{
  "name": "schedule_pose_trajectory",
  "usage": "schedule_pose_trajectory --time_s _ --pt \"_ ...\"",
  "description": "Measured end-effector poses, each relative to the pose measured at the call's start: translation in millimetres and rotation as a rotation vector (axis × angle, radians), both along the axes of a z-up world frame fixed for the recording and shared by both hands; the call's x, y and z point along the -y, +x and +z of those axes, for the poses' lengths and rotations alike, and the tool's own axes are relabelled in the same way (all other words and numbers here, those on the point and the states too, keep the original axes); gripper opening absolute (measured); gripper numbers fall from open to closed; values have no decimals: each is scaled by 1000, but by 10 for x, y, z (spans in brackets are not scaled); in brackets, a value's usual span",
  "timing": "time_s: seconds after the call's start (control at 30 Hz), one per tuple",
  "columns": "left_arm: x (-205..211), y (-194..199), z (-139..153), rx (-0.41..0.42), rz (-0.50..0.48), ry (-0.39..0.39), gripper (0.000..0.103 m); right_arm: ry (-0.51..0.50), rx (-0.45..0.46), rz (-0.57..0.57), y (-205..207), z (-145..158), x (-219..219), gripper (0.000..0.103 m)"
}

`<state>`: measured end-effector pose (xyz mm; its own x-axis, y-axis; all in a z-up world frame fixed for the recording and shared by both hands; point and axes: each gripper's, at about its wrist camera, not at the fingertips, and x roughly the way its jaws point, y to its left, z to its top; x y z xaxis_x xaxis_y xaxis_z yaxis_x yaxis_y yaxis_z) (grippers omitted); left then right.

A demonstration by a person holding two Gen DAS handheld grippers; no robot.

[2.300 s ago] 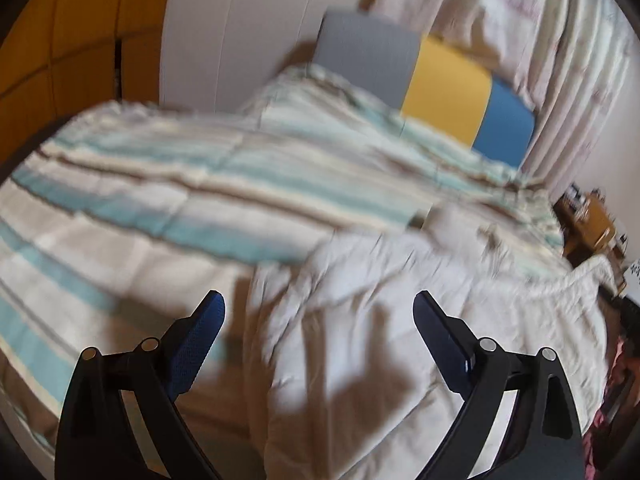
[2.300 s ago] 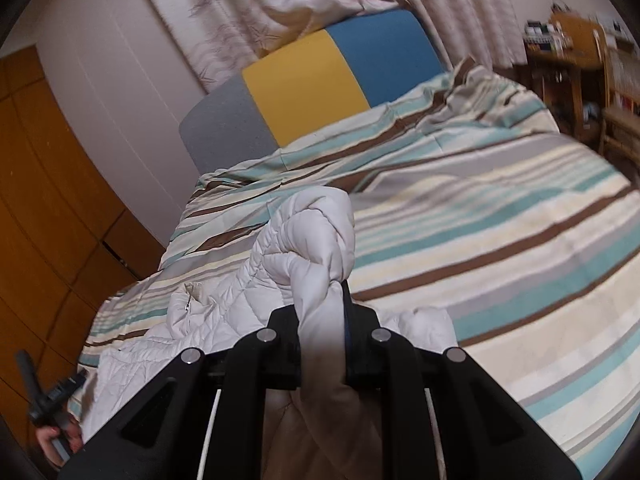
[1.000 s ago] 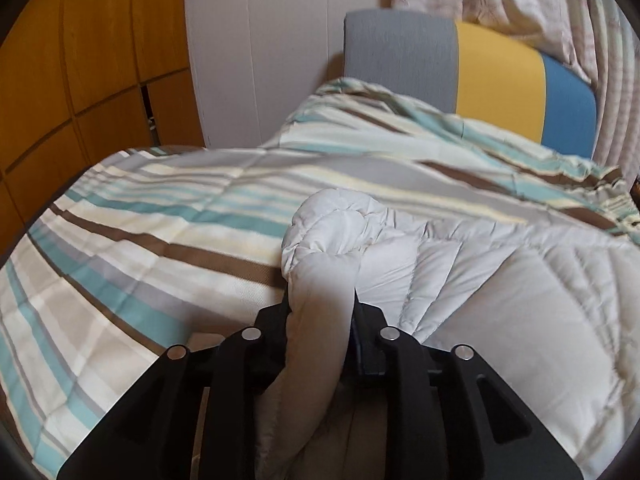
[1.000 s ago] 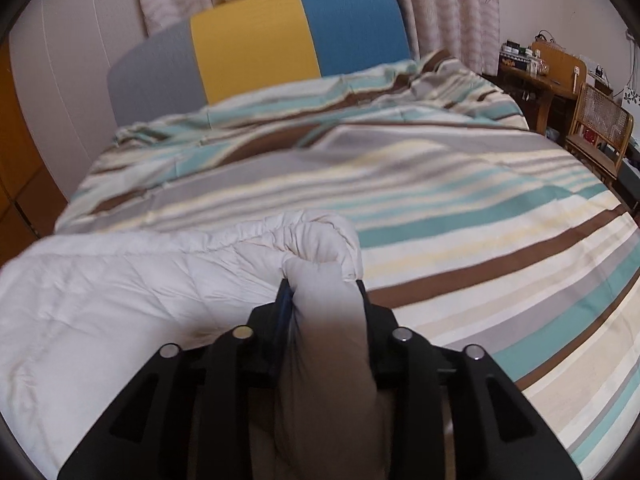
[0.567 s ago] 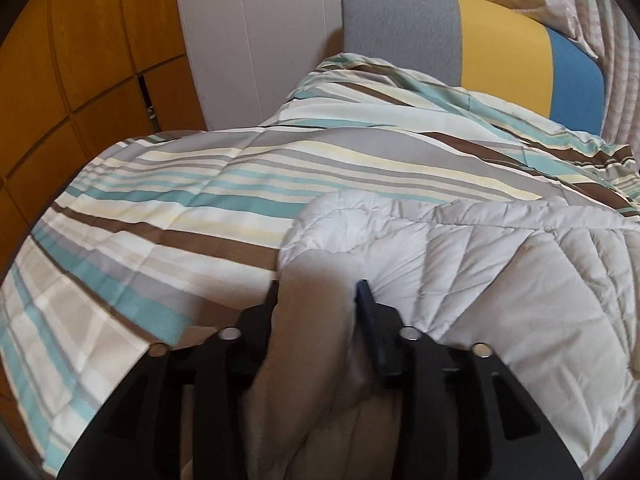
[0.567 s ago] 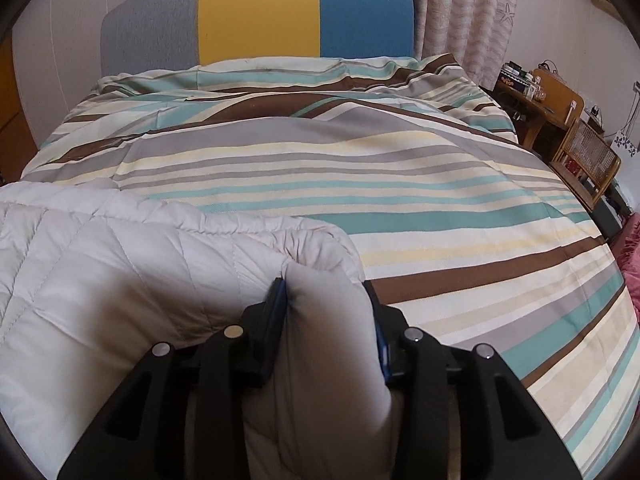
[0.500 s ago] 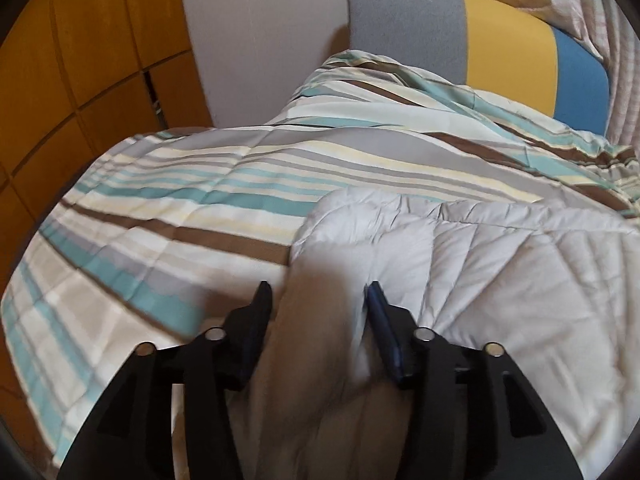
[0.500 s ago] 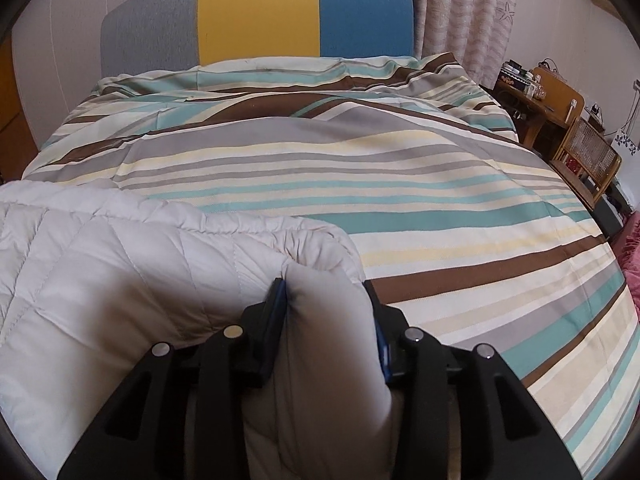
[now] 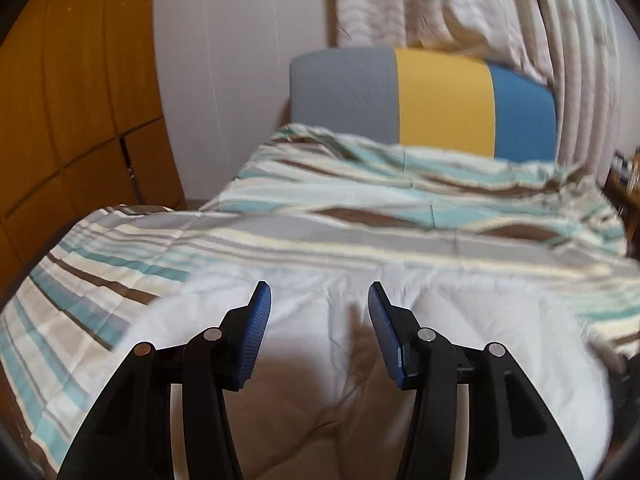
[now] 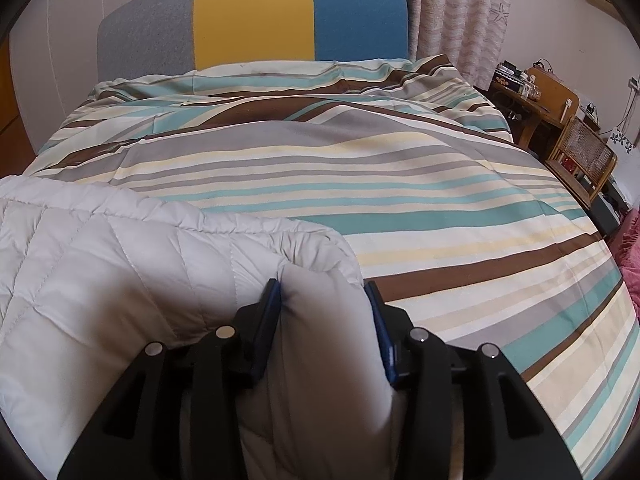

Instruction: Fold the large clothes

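Above the white jacket [image 9: 460, 320], the left gripper's [image 9: 316, 300] fingers have released it.

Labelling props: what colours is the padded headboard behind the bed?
Grey, yellow, blue panels on the padded headboard; right wrist view.

The quilted jacket [image 10: 120, 280] lies on the striped duvet [image 10: 400, 184], which covers the bed. In the right wrist view the jacket takes the near left part of the bed, its edge bunched between the fingers [image 10: 272, 320] of the right gripper [image 10: 324, 292]. The headboard [image 10: 252, 20] stands behind the duvet, the curtain [image 10: 460, 12] behind and right of it. A wooden desk [image 10: 540, 92] and a chair [image 10: 584, 152] stand right of the bed. In the left wrist view wooden cabinet doors [image 9: 72, 100] stand left of the bed, and the left gripper [image 9: 316, 292] hangs above the jacket [image 9: 440, 320].
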<state>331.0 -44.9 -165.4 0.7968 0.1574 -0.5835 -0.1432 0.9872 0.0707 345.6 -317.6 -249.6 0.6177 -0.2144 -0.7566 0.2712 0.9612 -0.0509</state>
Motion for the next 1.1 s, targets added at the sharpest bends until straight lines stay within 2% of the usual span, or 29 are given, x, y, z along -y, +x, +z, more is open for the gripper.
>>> schedule_pose_trajectory --time_s 0.03,0.17,0.33,0.5,0.63,0.7,0.77,0.9,1.1 --pt "31 32 -139 -13 6 19 50 0 0 0 4 -2 -11 43" --pt "-24 56 -493 -50 3 -16 51 -2 9 3 -9 8 -35 45" --pt "31 116 -653 -94 1 31 52 -12 8 8 -18 23 -37 46" --pt "-25 118 -674 -102 -3 -7 52 17 27 35 -114 192 -17 47" --pt "-30 100 -663 -100 -3 -16 52 63 161 68 -419 664 -181 48" --pt "-28 93 -660 -101 -3 -19 52 114 234 123 -523 895 -369 48" --pt "-36 89 -656 -101 -4 -24 52 132 265 182 -521 1009 -619 48" --pt "-68 65 -650 -96 -6 -39 52 105 231 282 -335 865 -1139 48" --pt "-94 63 -660 -100 -8 -55 53 75 196 274 -305 419 -1283 48"
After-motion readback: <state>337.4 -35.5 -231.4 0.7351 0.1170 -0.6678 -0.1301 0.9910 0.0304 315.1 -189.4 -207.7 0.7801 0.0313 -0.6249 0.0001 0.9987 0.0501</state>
